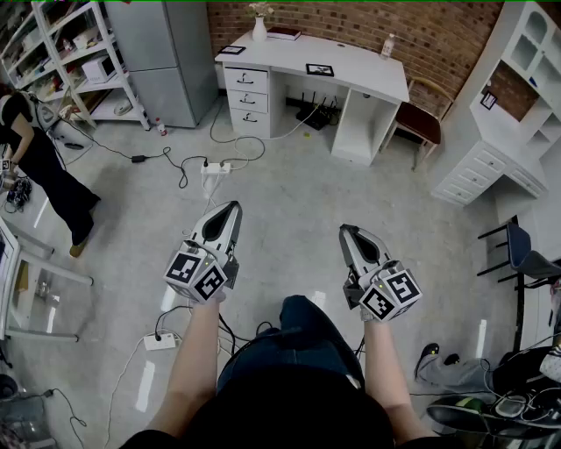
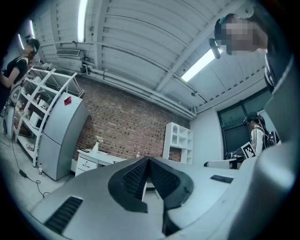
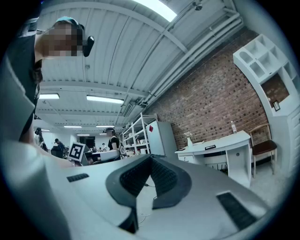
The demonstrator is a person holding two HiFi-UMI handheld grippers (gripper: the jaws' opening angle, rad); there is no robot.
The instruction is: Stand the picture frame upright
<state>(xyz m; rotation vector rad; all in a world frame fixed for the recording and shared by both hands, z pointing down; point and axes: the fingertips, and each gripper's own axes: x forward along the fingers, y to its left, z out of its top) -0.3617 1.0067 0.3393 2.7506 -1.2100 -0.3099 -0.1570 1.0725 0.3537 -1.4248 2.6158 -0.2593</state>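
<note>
A black-edged rectangular picture frame lies flat, face up, near the front edge of the white desk with drawers that stands against the brick wall. Its long side runs roughly along that edge. It sits well ahead of both tools, across open grey floor crossed by cables. The right gripper looks the nearer, with the frame almost straight beyond its tip. The left gripper points further toward the drawers. Both sets of jaws are pressed fully together with nothing between them, held about level above the wearer's knee. A second, smaller dark frame also lies flat at the desk's far left corner, near a white vase; which frame is meant cannot be told. Nothing stands upright yet, and the walk to the desk looks to come first.
</note>
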